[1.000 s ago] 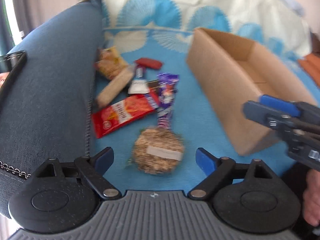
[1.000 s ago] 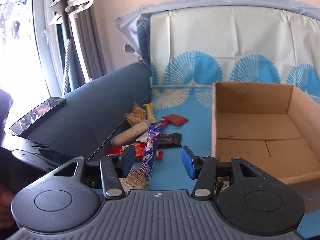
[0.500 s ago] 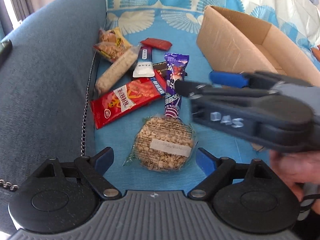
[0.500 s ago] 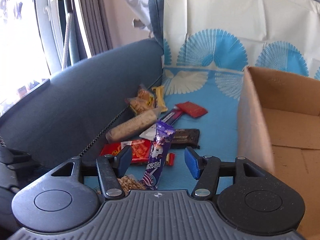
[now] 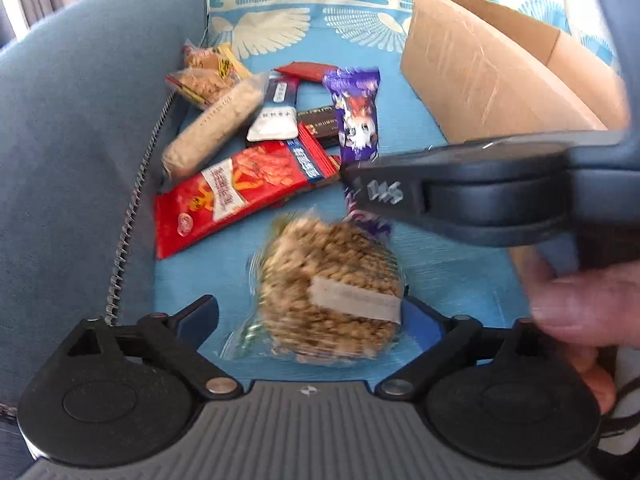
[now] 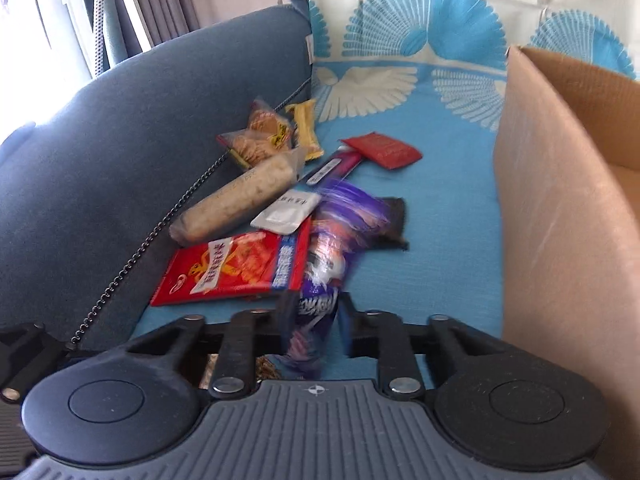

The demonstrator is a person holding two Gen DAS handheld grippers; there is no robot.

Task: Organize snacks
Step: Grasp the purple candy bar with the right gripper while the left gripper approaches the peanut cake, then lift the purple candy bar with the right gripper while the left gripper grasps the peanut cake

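Cardboard box (image 6: 560,216) stood right of the snacks while your right gripper (image 6: 314,320) was closing on the purple wrapper (image 6: 320,264), your left gripper (image 5: 316,320) widening around the round cake (image 5: 328,292); slippery foil could've slipped loose.

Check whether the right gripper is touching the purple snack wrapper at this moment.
Touching. In the right wrist view, the right gripper is closing, both jaws against the purple snack wrapper's lower end, with no gap on either side.
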